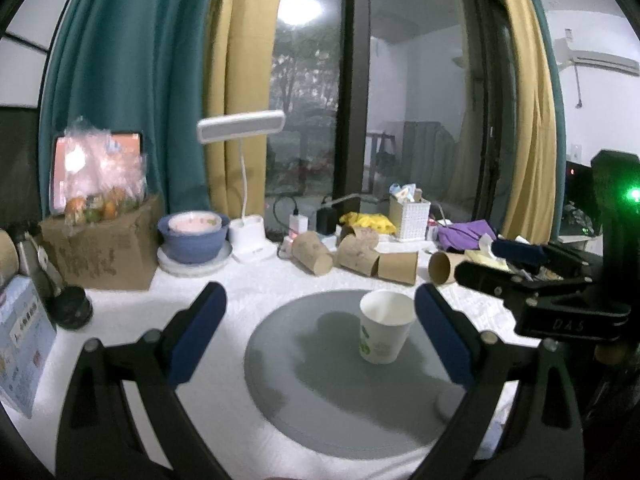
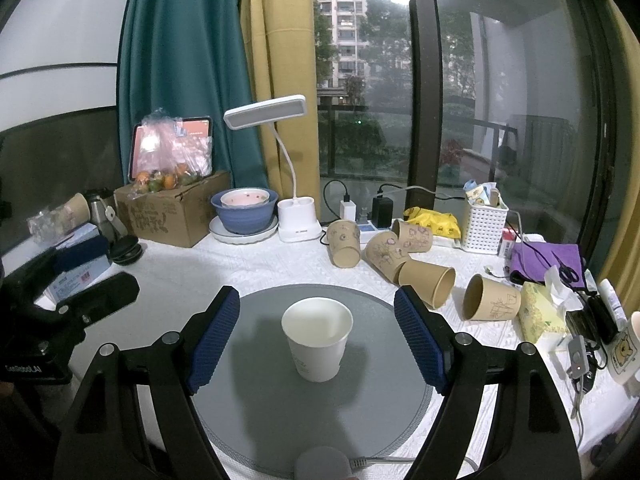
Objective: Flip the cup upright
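Item: one white paper cup (image 2: 317, 338), upright, mouth open to the ceiling, tapering to a narrower base, standing near the middle of a round grey mat (image 2: 256, 408) on a table under a white textured cloth (image 2: 248, 264). From the left wrist view the cup (image 1: 385, 326) showed a green printed pattern low on its wall; from the right wrist view only faint grey marking appeared there, with the bare white interior plain to see. The right gripper (image 2: 318, 340) had its blue ribbed pads spread wide to either side of the cup, touching nothing. The left gripper (image 1: 320, 334) likewise stood with fingers parted and empty, the cup just beside its right-hand pad (image 1: 442, 338). Behind the mat lay several brown paper cups (image 2: 426, 276) on their sides. The right view alone showed a tissue pack (image 2: 538, 314), a cartoon-printed mug (image 2: 626, 350) and apartment blocks through the window; the left view alone showed a wall air-conditioner (image 1: 592, 60) and a green indicator light (image 1: 634, 194). Both views showed a white desk lamp (image 2: 280, 160), a blue bowl (image 2: 244, 214) and a cardboard box (image 2: 172, 210).
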`<state>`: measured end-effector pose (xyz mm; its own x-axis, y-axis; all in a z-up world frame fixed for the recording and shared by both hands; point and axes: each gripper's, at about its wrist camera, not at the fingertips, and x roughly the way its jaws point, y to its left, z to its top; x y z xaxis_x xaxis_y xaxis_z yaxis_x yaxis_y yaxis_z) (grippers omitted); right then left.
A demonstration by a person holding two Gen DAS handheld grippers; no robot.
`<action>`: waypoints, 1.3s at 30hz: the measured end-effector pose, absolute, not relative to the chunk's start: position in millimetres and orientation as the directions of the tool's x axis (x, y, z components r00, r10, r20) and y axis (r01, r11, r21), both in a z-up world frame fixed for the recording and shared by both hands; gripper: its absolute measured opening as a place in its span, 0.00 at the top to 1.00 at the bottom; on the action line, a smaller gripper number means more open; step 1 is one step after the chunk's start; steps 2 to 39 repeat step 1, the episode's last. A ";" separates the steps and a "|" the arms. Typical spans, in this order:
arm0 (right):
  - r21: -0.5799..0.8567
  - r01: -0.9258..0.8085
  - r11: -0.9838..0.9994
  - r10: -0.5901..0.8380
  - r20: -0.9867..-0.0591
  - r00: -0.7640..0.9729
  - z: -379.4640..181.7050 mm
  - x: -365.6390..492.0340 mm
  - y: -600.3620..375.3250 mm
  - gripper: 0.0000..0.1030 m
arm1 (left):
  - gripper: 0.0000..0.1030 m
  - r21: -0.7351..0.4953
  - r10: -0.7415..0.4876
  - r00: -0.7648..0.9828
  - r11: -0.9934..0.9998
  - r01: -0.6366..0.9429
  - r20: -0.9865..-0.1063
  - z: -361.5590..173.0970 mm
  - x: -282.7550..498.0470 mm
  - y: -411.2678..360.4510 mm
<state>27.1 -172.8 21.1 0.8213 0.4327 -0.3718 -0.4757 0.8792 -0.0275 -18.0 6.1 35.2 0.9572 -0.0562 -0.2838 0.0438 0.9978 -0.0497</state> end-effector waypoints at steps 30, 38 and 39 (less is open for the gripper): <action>-0.025 -0.477 0.879 0.433 -0.376 0.819 20.2 27.9 -172.5 0.20 | 0.07 -0.046 -0.059 0.959 0.998 0.048 -0.277 35.4 -16.2 6.0; -0.025 -0.477 0.879 0.433 -0.376 0.819 20.2 27.9 -172.5 0.20 | 0.07 -0.046 -0.059 0.959 0.998 0.048 -0.277 35.4 -16.2 6.0; -0.025 -0.477 0.879 0.433 -0.376 0.819 20.2 27.9 -172.5 0.20 | 0.07 -0.046 -0.059 0.959 0.998 0.048 -0.277 35.4 -16.2 6.0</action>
